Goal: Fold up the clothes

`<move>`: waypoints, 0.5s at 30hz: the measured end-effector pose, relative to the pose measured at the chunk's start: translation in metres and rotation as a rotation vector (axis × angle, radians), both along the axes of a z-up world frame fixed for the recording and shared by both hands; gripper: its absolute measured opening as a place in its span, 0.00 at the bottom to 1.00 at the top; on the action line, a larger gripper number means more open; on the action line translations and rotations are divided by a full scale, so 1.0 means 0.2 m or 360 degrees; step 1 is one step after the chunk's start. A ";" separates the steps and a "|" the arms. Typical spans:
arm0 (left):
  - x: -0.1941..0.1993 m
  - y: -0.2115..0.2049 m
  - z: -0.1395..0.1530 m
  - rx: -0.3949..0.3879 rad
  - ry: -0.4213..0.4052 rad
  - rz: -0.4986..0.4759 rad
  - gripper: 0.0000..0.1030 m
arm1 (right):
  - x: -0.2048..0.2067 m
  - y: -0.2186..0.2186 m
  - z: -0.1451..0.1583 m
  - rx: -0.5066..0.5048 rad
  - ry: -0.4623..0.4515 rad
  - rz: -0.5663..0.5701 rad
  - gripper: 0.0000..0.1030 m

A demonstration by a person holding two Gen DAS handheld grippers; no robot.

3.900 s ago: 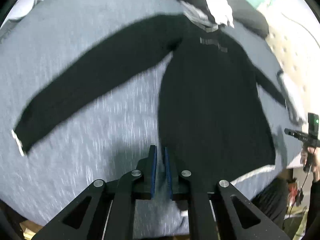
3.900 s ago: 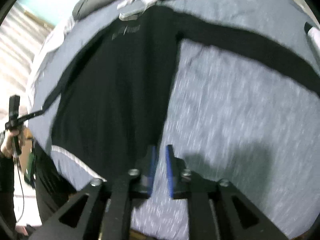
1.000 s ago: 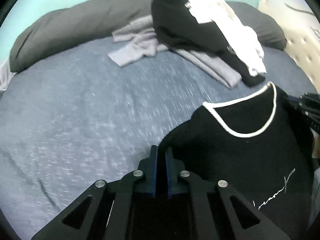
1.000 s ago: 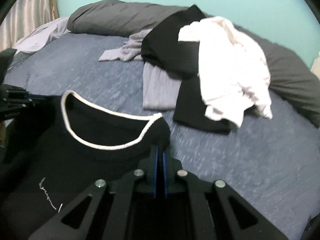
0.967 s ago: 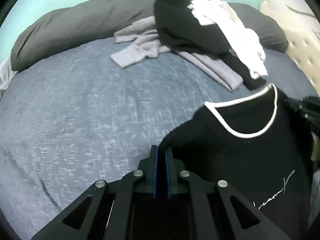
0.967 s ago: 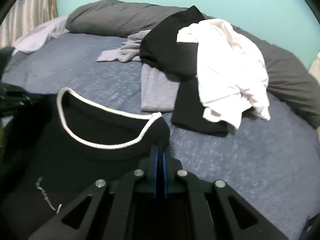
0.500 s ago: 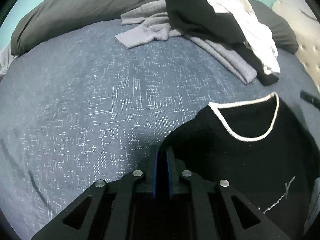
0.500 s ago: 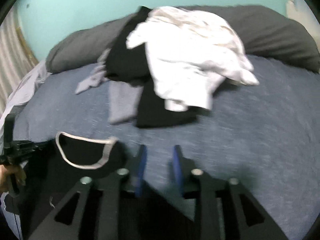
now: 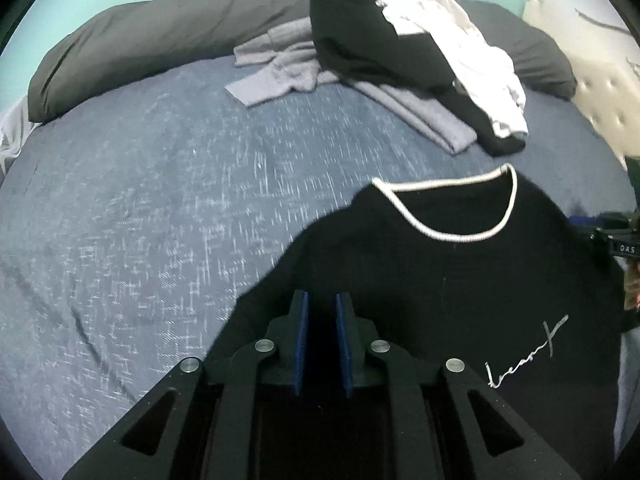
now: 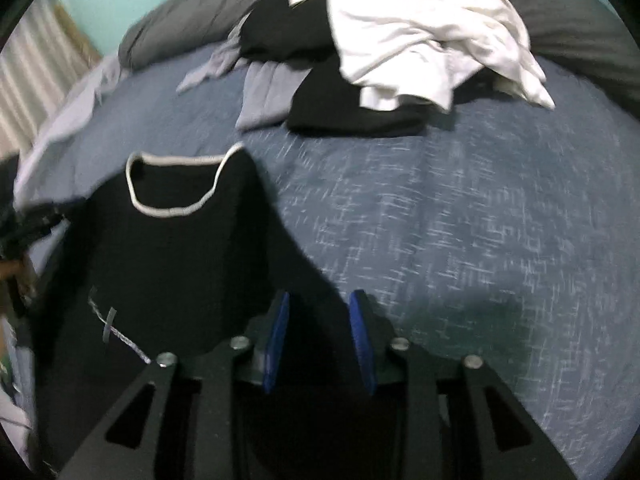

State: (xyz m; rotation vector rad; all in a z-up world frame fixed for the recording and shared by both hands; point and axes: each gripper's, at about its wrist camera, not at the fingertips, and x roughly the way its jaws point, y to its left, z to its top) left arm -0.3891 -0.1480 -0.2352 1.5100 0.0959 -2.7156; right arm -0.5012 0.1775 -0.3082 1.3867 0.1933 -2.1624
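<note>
In my left view, my left claw (image 9: 320, 312) sat at the bottom centre, its jaws slightly parted over the black shirt (image 9: 460, 280) without pinching it. The shirt filled the lower right, on the blue bed (image 9: 140, 200). A clothes pile (image 9: 400, 60) lay at the top.

In my right view, my right claw (image 10: 320, 312) stood parted after just narrowing, holding nothing. The shirt lay at lower left.

Surface: my bed with a blue-grey woven cover (image 9: 168, 208).
Near side: a black sweater with a white-trimmed neckline (image 9: 448, 280) lies flat on it.
Far side: a long dark grey pillow (image 9: 160, 36) along the wall.
By the pillow: a heap of grey, black and white clothes (image 9: 400, 60).
</note>
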 end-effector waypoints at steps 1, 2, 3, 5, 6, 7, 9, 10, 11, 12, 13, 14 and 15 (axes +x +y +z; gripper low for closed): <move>0.00 0.00 -0.01 0.0003 -0.0010 0.0003 0.15 | 0.00 -0.01 -0.01 0.0013 -0.0002 0.0002 0.10; 0.00 0.00 -0.03 0.0013 -0.0017 0.0012 0.15 | -0.01 -0.01 -0.01 0.0016 0.0001 -0.0010 0.07; 0.00 -0.01 -0.03 0.0023 -0.0019 0.0019 0.15 | -0.01 -0.01 -0.01 0.0020 0.0004 -0.0022 0.06; -0.01 -0.01 -0.05 0.0029 -0.0024 0.0023 0.15 | -0.01 0.01 0.01 0.0008 0.0058 -0.0058 0.05; 0.00 -0.01 -0.05 0.0025 -0.0024 0.0019 0.15 | -0.01 0.03 0.03 -0.0002 0.0093 -0.0080 0.05; 0.00 0.00 -0.06 0.0020 -0.0024 0.0013 0.15 | -0.02 0.05 0.04 -0.0009 0.0111 -0.0105 0.05; 0.00 0.00 -0.07 0.0015 -0.0023 0.0005 0.15 | -0.03 0.09 0.06 -0.0023 0.0147 -0.0156 0.05; 0.00 0.00 -0.07 0.0016 -0.0023 0.0005 0.15 | -0.04 0.11 0.06 -0.0025 0.0157 -0.0183 0.05; 0.00 0.00 -0.08 0.0019 -0.0023 0.0006 0.15 | -0.05 0.12 0.05 -0.0017 0.0149 -0.0213 0.05; 0.00 -0.01 -0.08 0.0023 -0.0026 0.0009 0.15 | -0.05 0.13 0.04 -0.0010 0.0135 -0.0241 0.05; 0.00 -0.01 -0.09 0.0025 -0.0028 0.0012 0.15 | -0.06 0.15 0.02 -0.0010 0.0106 -0.0268 0.05; 0.00 -0.01 -0.10 0.0026 -0.0030 0.0015 0.15 | -0.07 0.15 0.00 -0.0016 0.0084 -0.0292 0.05; 0.00 0.00 -0.10 0.0023 -0.0031 0.0016 0.15 | -0.07 0.15 -0.01 -0.0036 0.0080 -0.0311 0.05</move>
